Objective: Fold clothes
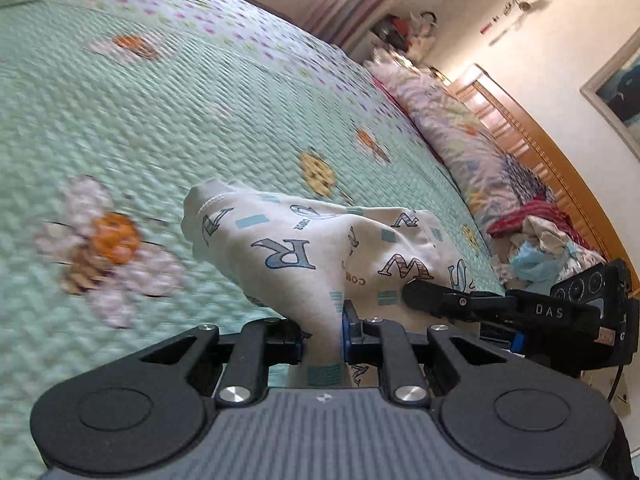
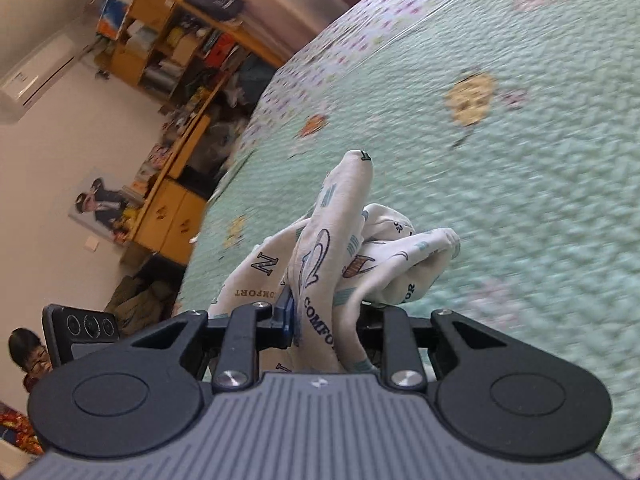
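Note:
A white garment [image 1: 296,248] printed with blue letters hangs bunched above the green quilted bedspread [image 1: 160,128]. My left gripper [image 1: 322,340] is shut on a pinched fold of it, the cloth squeezed between the blue pads. In the right wrist view the same garment [image 2: 340,248] rises crumpled in front of my right gripper [image 2: 324,320], which is shut on another fold. The right gripper's black finger [image 1: 440,300] also shows at the right of the left wrist view, against the cloth. Both views are blurred by motion.
Pillows and a heap of clothes [image 1: 532,236] lie along the wooden headboard [image 1: 532,136]. Yellow shelves and a cabinet [image 2: 172,92] stand beyond the bed's edge. A person's head [image 2: 28,356] shows at the lower left of the right wrist view.

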{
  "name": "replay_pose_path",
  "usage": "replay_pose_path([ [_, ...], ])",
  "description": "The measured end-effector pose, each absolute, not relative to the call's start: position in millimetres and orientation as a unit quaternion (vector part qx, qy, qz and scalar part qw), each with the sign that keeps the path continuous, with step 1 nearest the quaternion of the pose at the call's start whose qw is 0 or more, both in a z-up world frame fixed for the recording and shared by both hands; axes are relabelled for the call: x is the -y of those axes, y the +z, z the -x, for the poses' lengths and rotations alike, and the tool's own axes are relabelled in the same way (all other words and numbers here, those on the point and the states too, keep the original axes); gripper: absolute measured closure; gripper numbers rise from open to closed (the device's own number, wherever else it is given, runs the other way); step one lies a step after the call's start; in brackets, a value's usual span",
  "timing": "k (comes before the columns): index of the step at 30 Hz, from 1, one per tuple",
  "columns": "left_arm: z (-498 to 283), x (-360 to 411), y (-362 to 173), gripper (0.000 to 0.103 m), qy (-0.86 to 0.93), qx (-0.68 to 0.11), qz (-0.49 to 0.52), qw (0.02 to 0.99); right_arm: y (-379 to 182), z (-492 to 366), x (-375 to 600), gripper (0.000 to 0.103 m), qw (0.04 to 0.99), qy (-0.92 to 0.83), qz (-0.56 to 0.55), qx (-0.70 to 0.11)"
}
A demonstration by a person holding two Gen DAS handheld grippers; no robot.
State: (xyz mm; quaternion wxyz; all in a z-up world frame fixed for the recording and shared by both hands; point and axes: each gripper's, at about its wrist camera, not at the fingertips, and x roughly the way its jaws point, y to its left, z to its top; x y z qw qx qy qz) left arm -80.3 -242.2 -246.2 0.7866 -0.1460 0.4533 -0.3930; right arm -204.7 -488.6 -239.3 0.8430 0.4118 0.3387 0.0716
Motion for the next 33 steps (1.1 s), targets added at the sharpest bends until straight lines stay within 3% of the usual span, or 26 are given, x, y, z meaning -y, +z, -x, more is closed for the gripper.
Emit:
replay_pose_path([
  [10, -25, 104, -248, 0.085, -0.320, -0.473, 0.187, 0.799, -251, 56, 398, 0.077, 0.798, 0.163, -0.435, -0.384],
  [24, -164, -78, -109, 0.083, -0.238, -0.457, 0.170, 0.840, -138, -142, 249, 0.077, 0.771, 0.234, -0.434, -0.404],
  [25, -179, -85, -111, 0.080, -0.234, -0.459, 0.168, 0.840, -138, -155, 242, 0.077, 0.770, 0.236, -0.436, -0.402],
  [26, -195, -92, -122, 0.068, -0.218, -0.466, 0.153, 0.843, -143, -171, 234, 0.076, 0.773, 0.235, -0.433, -0.400],
  [27, -211, -99, -134, 0.055, -0.201, -0.474, 0.138, 0.846, -155, -185, 228, 0.071, 0.773, 0.230, -0.432, -0.403],
  [28, -224, -104, -157, 0.027, -0.169, -0.489, 0.115, 0.848, -170, -199, 223, 0.067, 0.772, 0.225, -0.434, -0.408],
  [30, -243, -122, -219, 0.032, -0.118, -0.538, 0.108, 0.828, -225, -219, 216, 0.023, 0.755, 0.185, -0.444, -0.445],
  [32, -241, -147, -273, 0.055, -0.087, -0.580, 0.139, 0.798, -285, -225, 211, 0.020, 0.738, 0.105, -0.431, -0.509],
  [33, -234, -158, -289, 0.052, -0.081, -0.582, 0.157, 0.794, -304, -217, 213, 0.026, 0.731, 0.080, -0.429, -0.525],
])
